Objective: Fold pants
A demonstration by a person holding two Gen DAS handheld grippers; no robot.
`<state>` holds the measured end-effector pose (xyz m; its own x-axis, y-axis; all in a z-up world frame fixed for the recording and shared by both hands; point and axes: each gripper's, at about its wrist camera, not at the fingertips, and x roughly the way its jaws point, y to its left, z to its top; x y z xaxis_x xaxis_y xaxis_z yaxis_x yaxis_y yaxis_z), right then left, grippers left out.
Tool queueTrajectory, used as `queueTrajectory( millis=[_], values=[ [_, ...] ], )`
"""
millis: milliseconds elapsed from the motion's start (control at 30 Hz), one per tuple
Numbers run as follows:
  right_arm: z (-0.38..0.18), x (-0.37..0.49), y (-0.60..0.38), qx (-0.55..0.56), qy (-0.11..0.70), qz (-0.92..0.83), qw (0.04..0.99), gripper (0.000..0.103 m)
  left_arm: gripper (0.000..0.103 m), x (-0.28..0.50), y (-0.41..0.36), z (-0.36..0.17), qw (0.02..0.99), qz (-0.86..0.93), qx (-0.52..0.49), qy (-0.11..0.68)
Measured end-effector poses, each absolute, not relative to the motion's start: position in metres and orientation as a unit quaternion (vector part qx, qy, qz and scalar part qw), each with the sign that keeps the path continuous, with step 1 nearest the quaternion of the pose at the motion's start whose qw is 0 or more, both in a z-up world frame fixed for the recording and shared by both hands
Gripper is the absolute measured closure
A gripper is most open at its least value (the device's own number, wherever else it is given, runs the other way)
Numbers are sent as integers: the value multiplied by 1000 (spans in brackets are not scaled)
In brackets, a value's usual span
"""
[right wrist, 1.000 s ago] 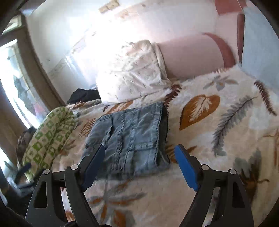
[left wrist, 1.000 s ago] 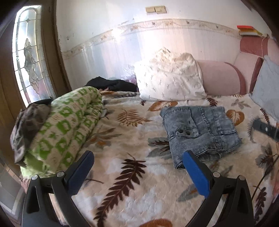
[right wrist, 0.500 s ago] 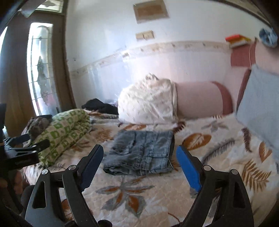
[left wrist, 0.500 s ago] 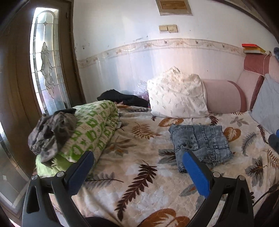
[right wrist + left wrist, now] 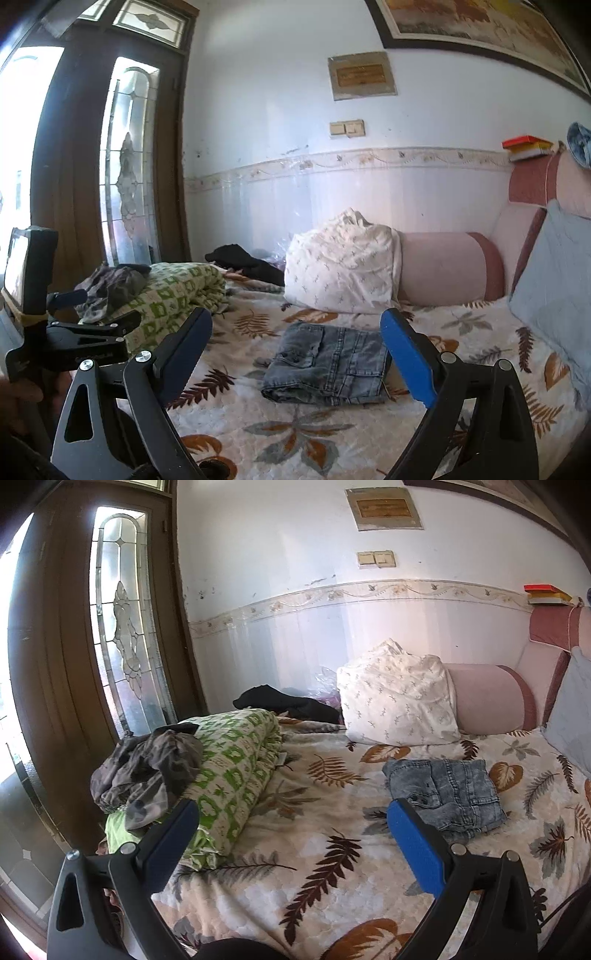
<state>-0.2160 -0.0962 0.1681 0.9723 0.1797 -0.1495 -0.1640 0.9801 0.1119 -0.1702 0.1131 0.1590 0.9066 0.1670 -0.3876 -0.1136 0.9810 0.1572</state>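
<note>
Both the left claw [image 5: 291, 834] and the right claw [image 5: 295, 343] hang spread wide, gripping nothing. The folded denim pants [image 5: 327, 363] lie on the bed [image 5: 295, 435], ahead between the right claw's fingers. Likely soft but weighty; pinch the thick folded edge.

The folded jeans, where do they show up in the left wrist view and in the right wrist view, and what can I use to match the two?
Left wrist: the jeans lie right of centre on the bedspread, just beyond the right blue finger.
Right wrist: the jeans lie at centre, between the two fingers.
Shared landmark: the white pillow behind them, against the wall.
</note>
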Motion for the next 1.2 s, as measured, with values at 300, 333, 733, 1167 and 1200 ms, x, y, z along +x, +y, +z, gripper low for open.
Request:
queueTrajectory(
  millis=[300,333,733,1167,1200],
  values=[
    [159,-216,-88,44,76,96,992,9,0,-168,122,155,972,87,60,211],
    [158,-216,-86,41,75,96,992,9,0,-167,122,154,971,89,59,213],
    [136,-205,-81,43,94,92,990,8,0,-155,124,135,965,90,53,241],
    [130,-200,-87,57,105,88,989,8,0,-148,128,130,962,93,44,252],
    [130,-200,-86,56,105,88,989,8,0,-149,128,130,962,94,43,252]
  ],
)
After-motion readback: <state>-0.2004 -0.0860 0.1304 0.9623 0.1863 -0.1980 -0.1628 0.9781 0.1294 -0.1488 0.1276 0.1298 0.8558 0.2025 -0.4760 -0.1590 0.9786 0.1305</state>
